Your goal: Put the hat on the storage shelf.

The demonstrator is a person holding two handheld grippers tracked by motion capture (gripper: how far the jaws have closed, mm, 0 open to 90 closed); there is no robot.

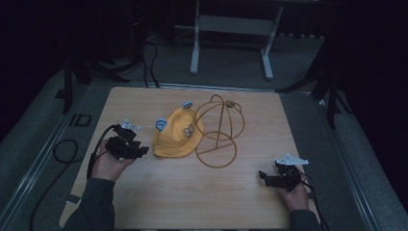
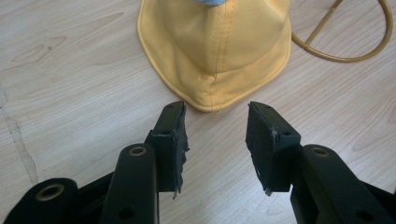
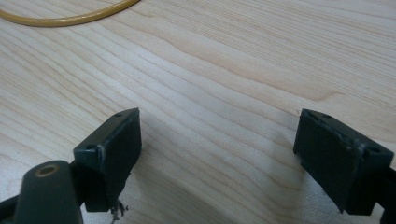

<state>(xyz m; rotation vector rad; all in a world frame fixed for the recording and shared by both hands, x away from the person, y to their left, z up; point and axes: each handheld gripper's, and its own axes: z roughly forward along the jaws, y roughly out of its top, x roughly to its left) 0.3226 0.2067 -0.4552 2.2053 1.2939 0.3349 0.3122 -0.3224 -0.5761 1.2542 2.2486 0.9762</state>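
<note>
Yellow hat [image 1: 176, 137] flat on table [image 1: 192, 192], touching wire stand [image 1: 219, 130]. Left gripper [image 2: 215, 135] jaws apart, empty, just short of brim. Right gripper [image 3: 217, 154] wide open, idle. Risk: pads skid over thin brim, shove hat into stand.

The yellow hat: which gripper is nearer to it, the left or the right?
Left. The left gripper sits just beside the yellow hat, open and aimed at its brim. The right gripper rests far off, near the table's right edge.
</note>
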